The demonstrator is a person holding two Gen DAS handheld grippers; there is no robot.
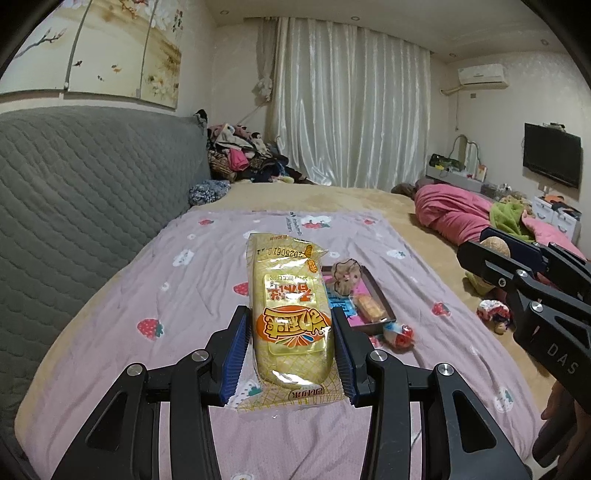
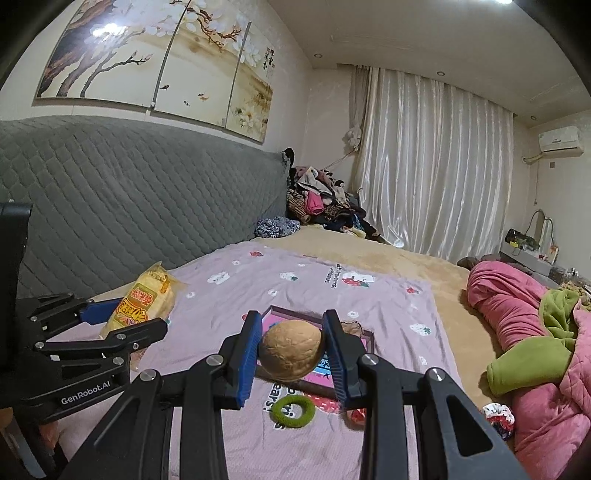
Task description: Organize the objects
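Both tools loaded above the bed.
Left tool (image 1: 291,347) grips the snack packet (image 1: 290,314); right tool (image 2: 291,350) clamps the brown ball (image 2: 291,349), tray (image 2: 365,341) at one o'clock, likely their destination.

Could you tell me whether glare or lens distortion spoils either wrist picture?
Left wrist view: glare glints on the snack packet in the left gripper; fisheye bends the headboard. Right wrist view: a lamp reflection flares on the wall painting; the walnut in the right gripper stays sharp; corners go dark.
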